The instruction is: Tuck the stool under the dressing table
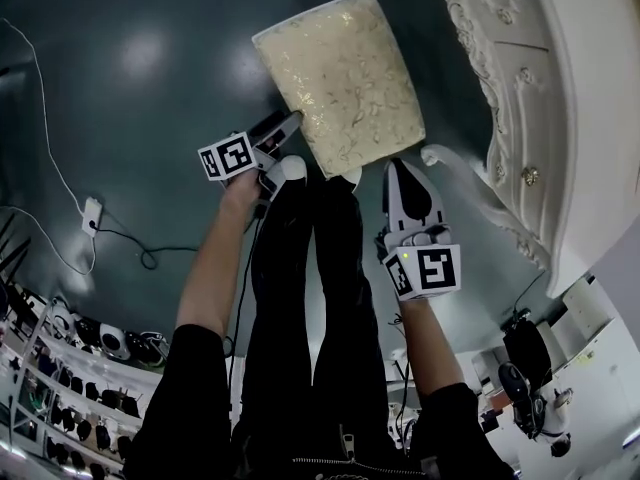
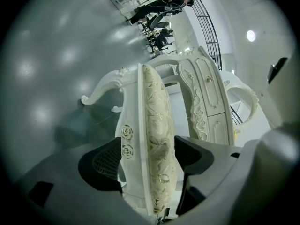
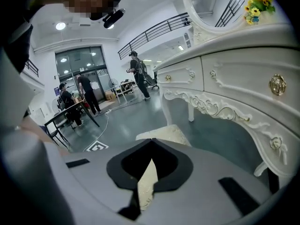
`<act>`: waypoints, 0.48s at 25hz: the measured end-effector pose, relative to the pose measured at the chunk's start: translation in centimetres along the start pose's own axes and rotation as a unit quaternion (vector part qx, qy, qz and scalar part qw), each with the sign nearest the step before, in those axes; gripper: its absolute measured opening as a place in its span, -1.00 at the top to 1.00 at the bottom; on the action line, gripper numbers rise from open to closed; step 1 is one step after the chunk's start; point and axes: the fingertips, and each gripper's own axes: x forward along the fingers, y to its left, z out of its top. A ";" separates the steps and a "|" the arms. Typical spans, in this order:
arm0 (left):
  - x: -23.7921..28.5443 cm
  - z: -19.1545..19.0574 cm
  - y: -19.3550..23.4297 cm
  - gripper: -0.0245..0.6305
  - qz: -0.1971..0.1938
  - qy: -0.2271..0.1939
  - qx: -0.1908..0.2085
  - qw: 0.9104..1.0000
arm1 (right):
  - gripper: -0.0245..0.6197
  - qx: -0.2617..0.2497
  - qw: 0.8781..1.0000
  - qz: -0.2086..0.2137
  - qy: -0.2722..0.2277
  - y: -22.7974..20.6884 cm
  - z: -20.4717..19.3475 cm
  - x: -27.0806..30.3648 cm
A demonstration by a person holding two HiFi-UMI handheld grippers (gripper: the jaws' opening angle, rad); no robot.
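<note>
Straddling stool (image 2: pixel 157 139) edge, left tongs (image 2: pixel 151 158) spread, contact unclear; right tongs (image 3: pixel 151 142) pressed together; dressing table (image 3: pixel 234 88) cropped.

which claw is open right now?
The left claw: its jaws stand apart, one on each side of the stool seat's edge. The right claw has its jaws meeting at the tips.

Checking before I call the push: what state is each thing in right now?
Stool, standing on the floor, not yet tucked under.
Dressing table, drawers closed.
Left hand-held gripper, open, the seat's edge between its jaws.
Right hand-held gripper, shut, tips together.
</note>
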 end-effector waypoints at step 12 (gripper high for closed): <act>1.8 -0.5 0.5 -0.11 -0.079 0.016 -0.047 0.996 | 0.90 0.016 0.999 -0.008 0.027 -1.2 -1.9 2.2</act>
